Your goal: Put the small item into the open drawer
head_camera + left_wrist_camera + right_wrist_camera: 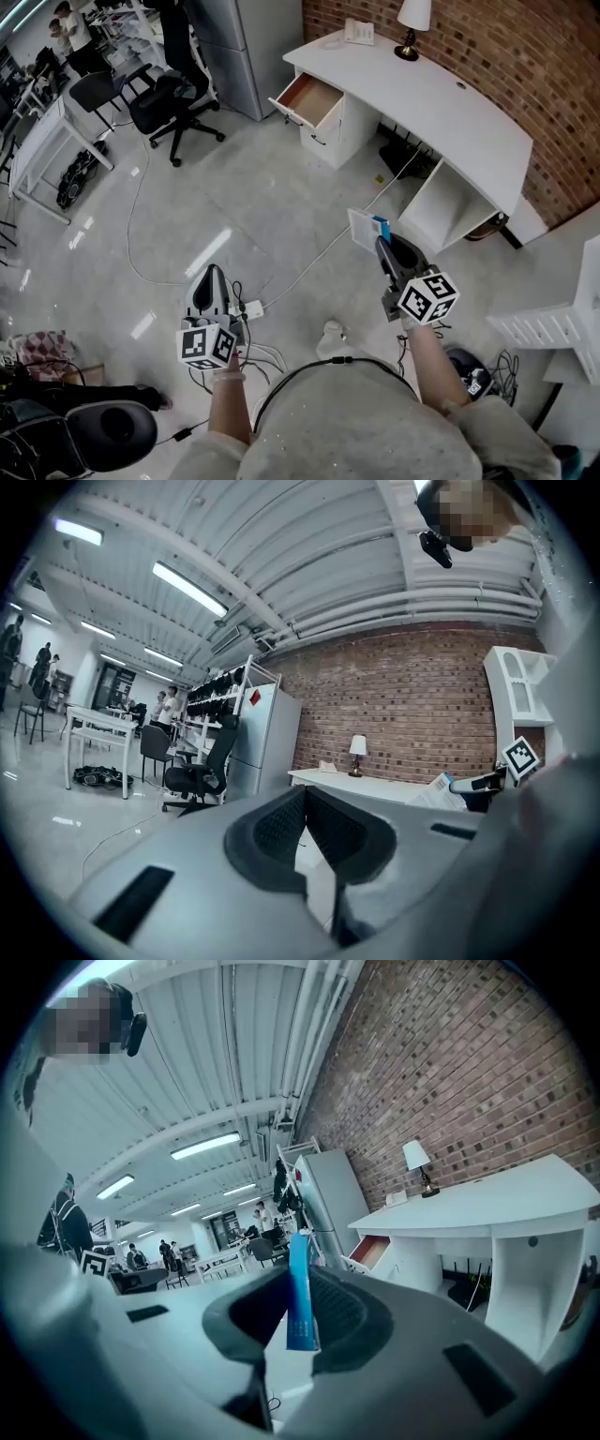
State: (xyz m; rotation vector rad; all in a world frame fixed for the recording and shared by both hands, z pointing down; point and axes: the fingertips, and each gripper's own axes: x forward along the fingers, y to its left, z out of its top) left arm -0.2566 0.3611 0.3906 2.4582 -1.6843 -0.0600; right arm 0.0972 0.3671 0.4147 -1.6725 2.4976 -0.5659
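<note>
My right gripper (378,242) is shut on a small flat white-and-blue box (367,229), held in the air over the floor; in the right gripper view the box (300,1288) stands edge-on between the jaws. The open drawer (312,99) with its wood-coloured inside sticks out of the white desk (441,103) at the far side of the room, and the drawer (371,1251) also shows ahead of the right gripper. My left gripper (210,278) hangs low at the left, jaws closed together with nothing between them (304,810).
A lamp (412,23) and a phone (358,32) stand on the desk. A black office chair (169,103) and a grey cabinet (239,47) are left of the drawer. Cables and a power strip (251,308) lie on the floor near my feet.
</note>
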